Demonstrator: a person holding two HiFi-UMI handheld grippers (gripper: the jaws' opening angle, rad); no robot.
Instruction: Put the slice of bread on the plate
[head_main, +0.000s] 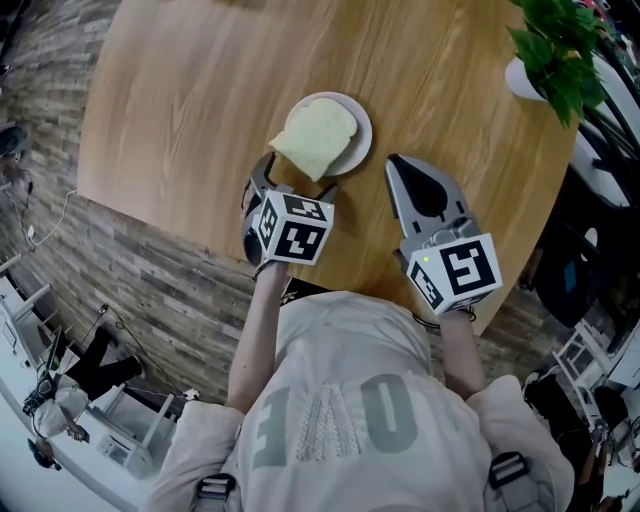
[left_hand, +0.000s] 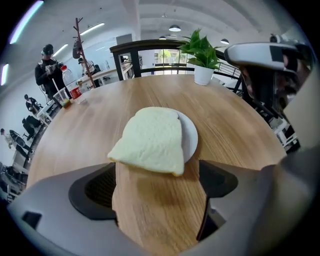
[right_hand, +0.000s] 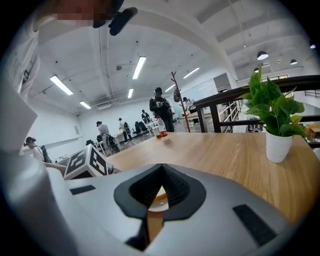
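Pale bread slice (head_main: 313, 136) overhangs white plate (head_main: 357, 150).

Pale cream slice of bread (head_main: 313, 137); white plate (head_main: 362, 135); light, grained wood table (head_main: 180, 100); grey left gripper (head_main: 297, 180) and right gripper (head_main: 395, 163), cubes (head_main: 290, 228) marked black-and-white; green plant (head_main: 560, 50), white pot (head_main: 525, 80).

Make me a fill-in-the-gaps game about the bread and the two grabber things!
1. The slice of bread lies on the round white ____.
2. The left gripper is ____, not shut, and holds nothing.
3. The right gripper is ____, not open, with its jaws pressed together.
4. The green plant stands in a ____ pot.

Missing words: plate; open; shut; white.
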